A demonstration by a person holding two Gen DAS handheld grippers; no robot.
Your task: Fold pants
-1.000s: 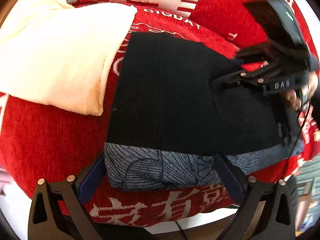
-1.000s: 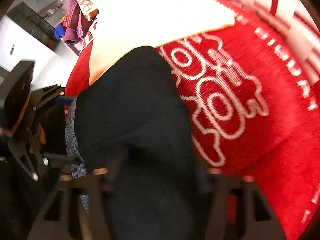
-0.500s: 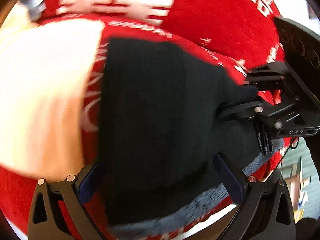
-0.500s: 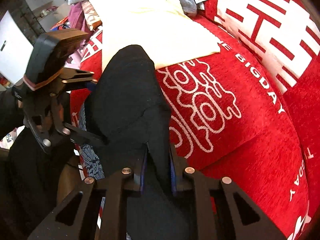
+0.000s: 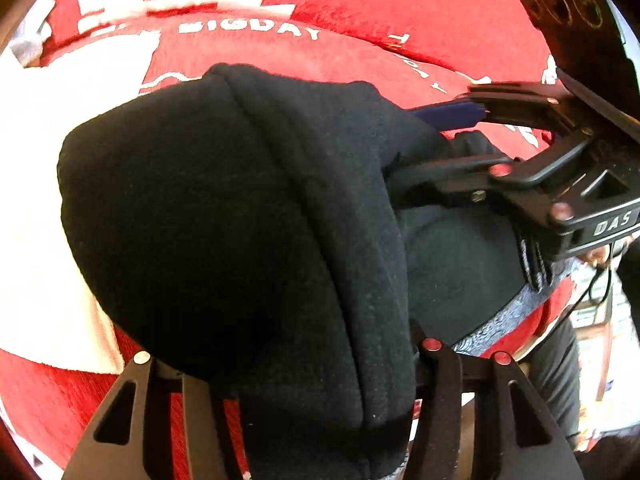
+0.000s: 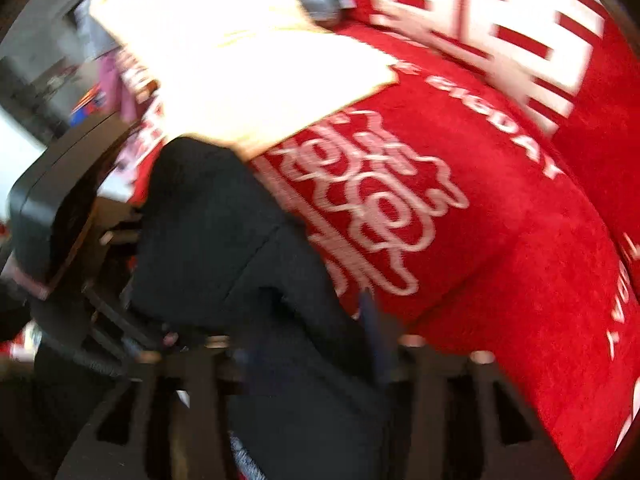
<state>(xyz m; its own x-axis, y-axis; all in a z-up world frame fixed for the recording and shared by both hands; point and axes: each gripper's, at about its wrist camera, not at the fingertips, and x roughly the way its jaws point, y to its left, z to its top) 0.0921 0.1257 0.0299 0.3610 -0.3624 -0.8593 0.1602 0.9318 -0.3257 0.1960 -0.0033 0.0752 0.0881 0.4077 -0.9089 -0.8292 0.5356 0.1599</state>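
white "bigday" lettering on the red blanket just above the black pants, large white double-happiness character above that lettering, "das" on the right gripper body to the right of the pants

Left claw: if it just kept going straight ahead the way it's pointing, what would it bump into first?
Nothing new. The left claw already grips the black pants, which bulge up right in front of it. Past that bundle lies the red cover, though how far behind is hard to judge.
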